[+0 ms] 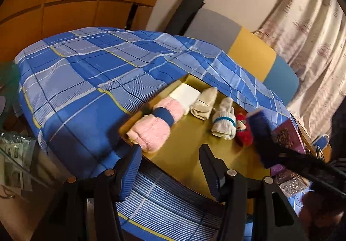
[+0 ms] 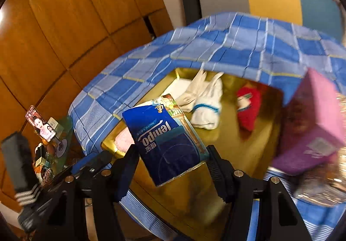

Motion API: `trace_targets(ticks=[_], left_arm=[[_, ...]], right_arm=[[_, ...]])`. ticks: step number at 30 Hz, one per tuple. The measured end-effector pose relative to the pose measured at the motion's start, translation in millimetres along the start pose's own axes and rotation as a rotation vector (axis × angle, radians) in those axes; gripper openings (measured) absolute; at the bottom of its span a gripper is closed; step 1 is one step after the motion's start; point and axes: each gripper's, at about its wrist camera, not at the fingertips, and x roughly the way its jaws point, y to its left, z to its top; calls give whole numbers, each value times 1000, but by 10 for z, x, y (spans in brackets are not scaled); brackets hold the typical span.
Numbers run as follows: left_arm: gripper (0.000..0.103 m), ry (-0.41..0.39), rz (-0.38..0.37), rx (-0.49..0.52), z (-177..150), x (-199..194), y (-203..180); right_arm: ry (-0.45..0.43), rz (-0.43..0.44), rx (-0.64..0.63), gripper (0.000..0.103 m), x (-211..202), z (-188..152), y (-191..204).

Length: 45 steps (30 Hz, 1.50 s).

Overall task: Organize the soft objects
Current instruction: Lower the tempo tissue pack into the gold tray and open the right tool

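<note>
A gold tray (image 1: 188,154) lies on a blue plaid bedspread (image 1: 86,81). In it lie a pink roll with a blue band (image 1: 155,124), a white folded cloth (image 1: 187,95), a cream roll (image 1: 204,102), a white glove with a blue stripe (image 1: 223,120) and a red knitted item (image 1: 243,130). My left gripper (image 1: 170,174) is open and empty over the tray's near edge. My right gripper (image 2: 173,167) is shut on a blue Tempo tissue pack (image 2: 166,137) and holds it above the tray (image 2: 237,150). The pack also shows in the left wrist view (image 1: 261,130).
A purple box (image 2: 313,128) stands at the tray's right edge, with shiny wrapping (image 2: 324,189) beside it. A glass side table (image 2: 62,133) with a phone on a stand (image 2: 42,126) is at the left. A wooden wardrobe (image 2: 64,24) and a padded headboard (image 1: 248,50) stand behind the bed.
</note>
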Motion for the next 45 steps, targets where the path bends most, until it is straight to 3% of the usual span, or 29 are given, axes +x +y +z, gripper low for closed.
trace_targets(ticks=[12,22,33,45], left_arm=[[56,-1,17,-52,36,25,138],[56,6,20,-60,12,38,152],[56,17,9,-52,-23,41,100],[56,36,-30,55,-172,30,-213]], right_arm=[[114,-89,29,63,849,245,-22],[137,-130,-6,65,1200,331,12],[22,-92,-20,68,545,202,78],[-105,-87,-18,69,-404,-98,-71]])
